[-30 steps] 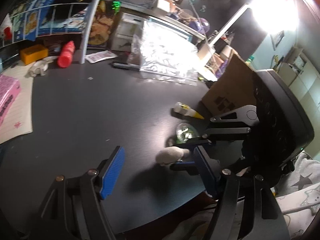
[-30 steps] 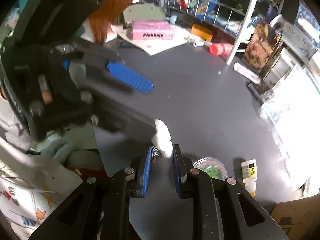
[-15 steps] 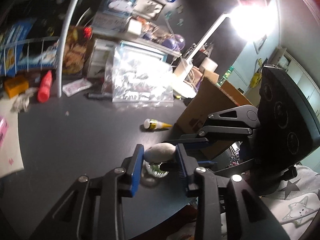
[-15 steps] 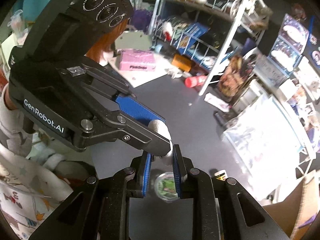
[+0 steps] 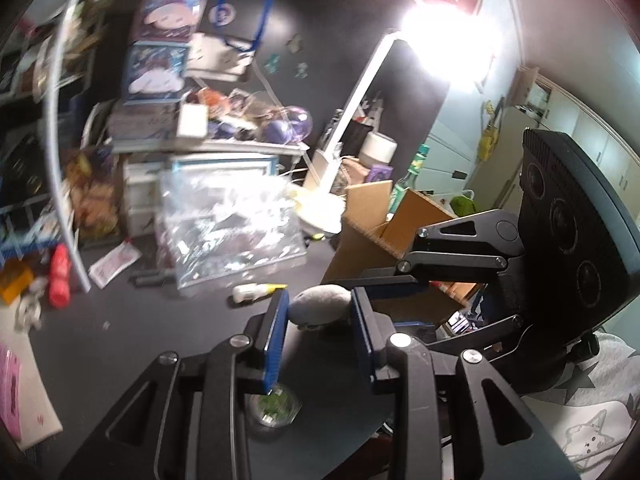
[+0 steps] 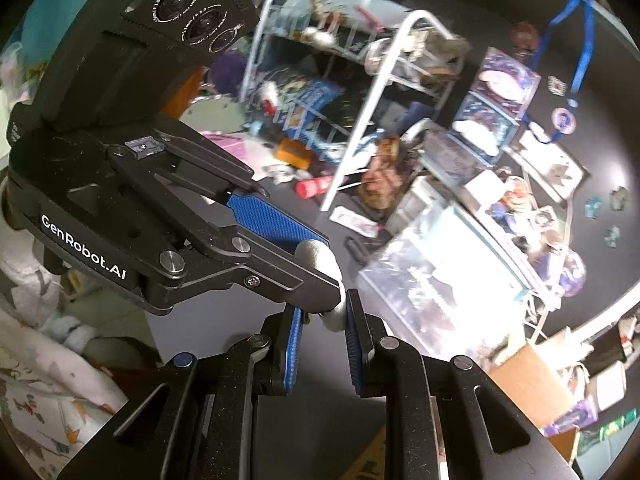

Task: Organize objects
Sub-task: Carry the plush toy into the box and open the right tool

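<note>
- Cardboard box (image 5: 384,220): open-topped, flaps raised, standing at the far right of the dark tabletop (image 5: 120,344); contents not visible.
- Round clear container (image 5: 274,406): on the tabletop under the left gripper, green contents inside; detail too blurred to tell.
- Clear plastic bag (image 5: 232,232): crinkled, glossy, lying against the white frames at the back; contents unclear.
- Left gripper (image 5: 318,308): its jaws closed in within the last second and now stand narrow, blue ribbed pads pressing both sides of the grey-white pebble-shaped object (image 5: 320,304).
- Right gripper (image 6: 320,322): jaws nearly together, clamped on the lower end of the same object, which shows pale and rounded there.
- Object position: held between both grippers, clear of the tabletop, above the round container.
- Small white glue bottle (image 5: 256,290): yellow nozzle, lying on its side just beyond the left pad.
</note>
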A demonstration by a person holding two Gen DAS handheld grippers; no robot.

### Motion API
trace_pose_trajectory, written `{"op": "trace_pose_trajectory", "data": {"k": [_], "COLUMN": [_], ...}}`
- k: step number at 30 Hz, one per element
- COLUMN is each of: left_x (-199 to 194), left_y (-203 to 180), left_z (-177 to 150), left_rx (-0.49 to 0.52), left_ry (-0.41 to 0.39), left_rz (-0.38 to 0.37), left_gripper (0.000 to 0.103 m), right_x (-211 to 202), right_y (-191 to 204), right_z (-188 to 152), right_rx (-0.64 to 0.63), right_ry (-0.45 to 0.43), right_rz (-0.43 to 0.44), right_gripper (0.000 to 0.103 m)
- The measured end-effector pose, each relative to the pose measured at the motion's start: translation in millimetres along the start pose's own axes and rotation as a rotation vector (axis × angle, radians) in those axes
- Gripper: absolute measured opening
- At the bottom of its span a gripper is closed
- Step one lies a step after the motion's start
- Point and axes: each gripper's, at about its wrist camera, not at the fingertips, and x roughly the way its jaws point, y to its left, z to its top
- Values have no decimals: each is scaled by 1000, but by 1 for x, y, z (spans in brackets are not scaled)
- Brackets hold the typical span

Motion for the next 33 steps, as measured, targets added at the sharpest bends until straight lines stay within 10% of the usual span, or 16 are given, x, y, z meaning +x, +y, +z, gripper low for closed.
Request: {"op": "trace_pose_trajectory", "data": {"k": [33], "left_x": [133], "left_y": [-104], "left_z": [74], "left_rx": [156], "left_ry": [129], "left_rz": [-183], "left_gripper": [28], "right_x": [-65], "right_y": [-116], "right_z": [-96], "right_rx": [260], "right_ry": [61], "right_rz": [-187], "right_gripper": [16]}}
